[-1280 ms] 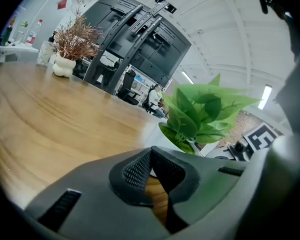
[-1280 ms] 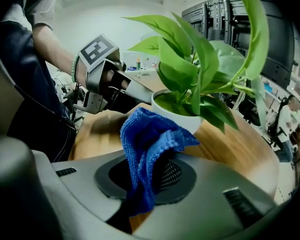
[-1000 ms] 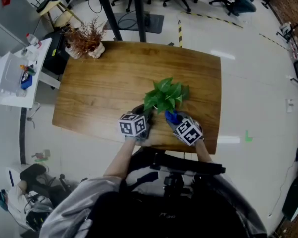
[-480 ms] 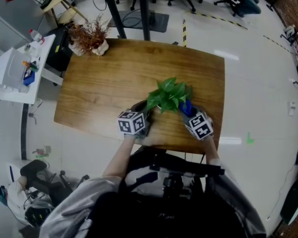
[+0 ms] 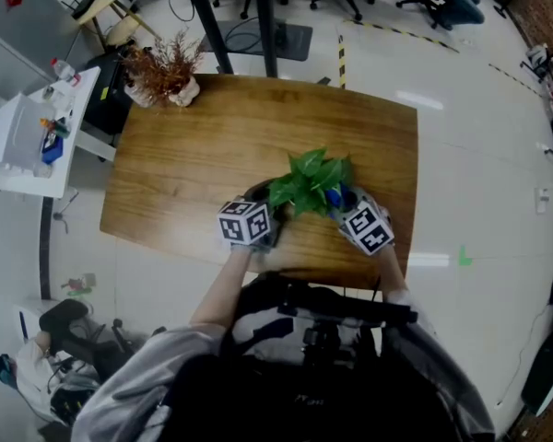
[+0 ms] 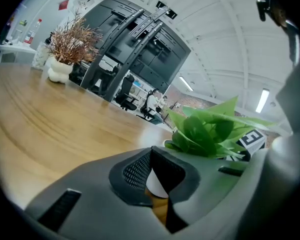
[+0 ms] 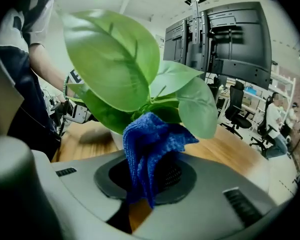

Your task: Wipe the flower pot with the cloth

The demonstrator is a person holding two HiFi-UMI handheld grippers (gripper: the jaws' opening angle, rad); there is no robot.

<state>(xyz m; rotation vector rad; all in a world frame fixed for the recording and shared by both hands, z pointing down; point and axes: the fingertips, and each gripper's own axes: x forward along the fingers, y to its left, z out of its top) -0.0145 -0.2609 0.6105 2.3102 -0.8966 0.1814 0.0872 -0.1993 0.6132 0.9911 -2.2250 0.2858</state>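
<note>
Smooth white flower pot (image 6: pixel 157 186), nubby blue cloth (image 7: pixel 149 145).
Your left gripper (image 6: pixel 158 176) clamps the flower pot; right gripper (image 7: pixel 151 180) clamps the cloth.

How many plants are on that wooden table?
2. A green plant stands near the front edge of the table, and a dried brown plant stands at the far left corner. None appears to be hidden.

One flower pot (image 6: pixel 157 186), one cloth (image 7: pixel 150 149), two claws (image 6: pixel 159 170) (image 7: pixel 151 178), one dried bouquet (image 5: pixel 163 63)
</note>
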